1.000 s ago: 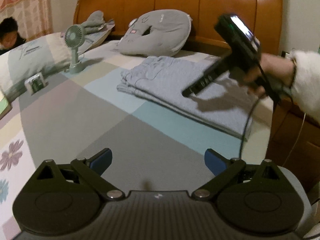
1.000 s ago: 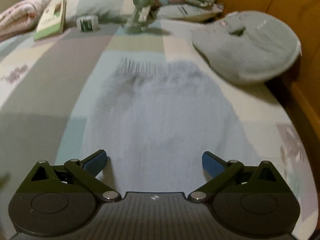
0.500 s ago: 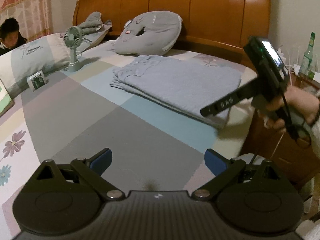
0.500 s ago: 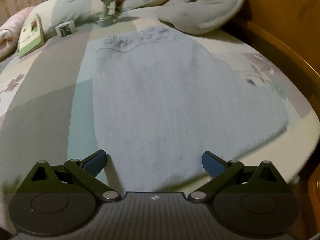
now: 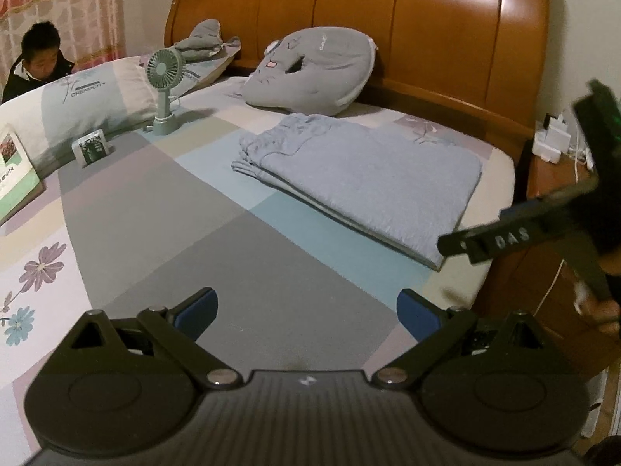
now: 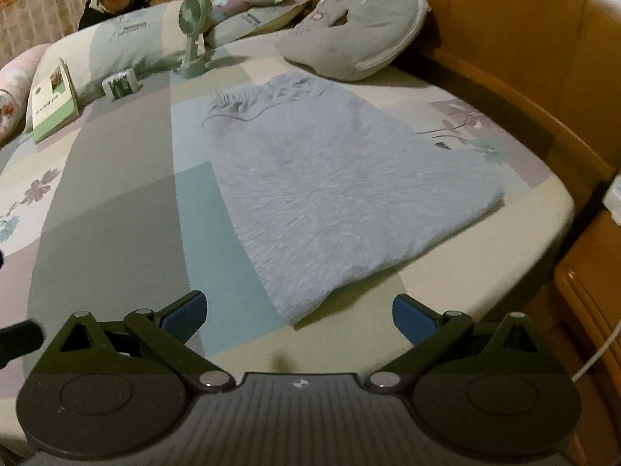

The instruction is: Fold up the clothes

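Note:
A light blue folded garment lies flat on the patchwork bedsheet, its gathered waistband toward the headboard. My left gripper is open and empty, hovering over the grey patch of sheet well short of the garment. My right gripper is open and empty too, held just off the garment's near corner at the bed's edge. In the left wrist view the right gripper's body shows at the right, held by a hand, clear of the cloth.
A grey cushion leans on the wooden headboard. A small green fan, a small box and a book stand near the pillows. A person sits beyond the bed. A wooden nightstand is at right.
Both grippers have drawn back from the garment toward the bed's edge. The right gripper left its place over the cloth and moved out past the near corner; the garment lies still.

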Available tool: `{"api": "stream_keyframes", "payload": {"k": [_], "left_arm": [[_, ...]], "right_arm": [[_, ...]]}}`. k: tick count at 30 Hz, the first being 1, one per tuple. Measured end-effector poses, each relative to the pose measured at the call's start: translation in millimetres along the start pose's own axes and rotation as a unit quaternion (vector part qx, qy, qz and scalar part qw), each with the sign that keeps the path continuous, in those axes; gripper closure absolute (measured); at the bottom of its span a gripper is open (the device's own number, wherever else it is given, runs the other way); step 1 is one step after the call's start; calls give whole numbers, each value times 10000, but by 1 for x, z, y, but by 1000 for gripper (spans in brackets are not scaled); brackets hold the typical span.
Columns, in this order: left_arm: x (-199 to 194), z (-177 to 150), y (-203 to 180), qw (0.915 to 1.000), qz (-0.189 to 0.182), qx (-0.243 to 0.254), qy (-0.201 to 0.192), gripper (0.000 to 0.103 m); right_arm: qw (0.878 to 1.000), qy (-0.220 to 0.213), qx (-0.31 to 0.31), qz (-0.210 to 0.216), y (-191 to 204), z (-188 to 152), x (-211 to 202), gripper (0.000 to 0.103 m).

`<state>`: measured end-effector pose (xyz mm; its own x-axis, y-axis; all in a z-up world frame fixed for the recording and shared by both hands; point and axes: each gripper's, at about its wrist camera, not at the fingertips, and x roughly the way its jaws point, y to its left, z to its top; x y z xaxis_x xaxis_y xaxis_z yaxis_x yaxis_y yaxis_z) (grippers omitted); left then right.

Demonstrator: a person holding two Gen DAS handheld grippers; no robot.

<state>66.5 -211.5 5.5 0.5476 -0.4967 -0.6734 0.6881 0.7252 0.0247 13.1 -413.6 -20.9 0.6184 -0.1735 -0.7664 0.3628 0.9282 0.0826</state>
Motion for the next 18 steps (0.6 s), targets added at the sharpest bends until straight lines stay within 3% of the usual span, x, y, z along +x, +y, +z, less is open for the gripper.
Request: {"api": "stream_keyframes", "payload": {"k": [9, 18], "left_arm": [[-16, -10, -2, 9997, -137, -170, -66, 4], [-31, -21, 6, 9994, -61, -328, 0, 4]], "right_arm": [[9998, -199, -6, 58, 22, -24, -44, 0], [9998, -176, -110, -28, 38, -35, -58, 0]]}}
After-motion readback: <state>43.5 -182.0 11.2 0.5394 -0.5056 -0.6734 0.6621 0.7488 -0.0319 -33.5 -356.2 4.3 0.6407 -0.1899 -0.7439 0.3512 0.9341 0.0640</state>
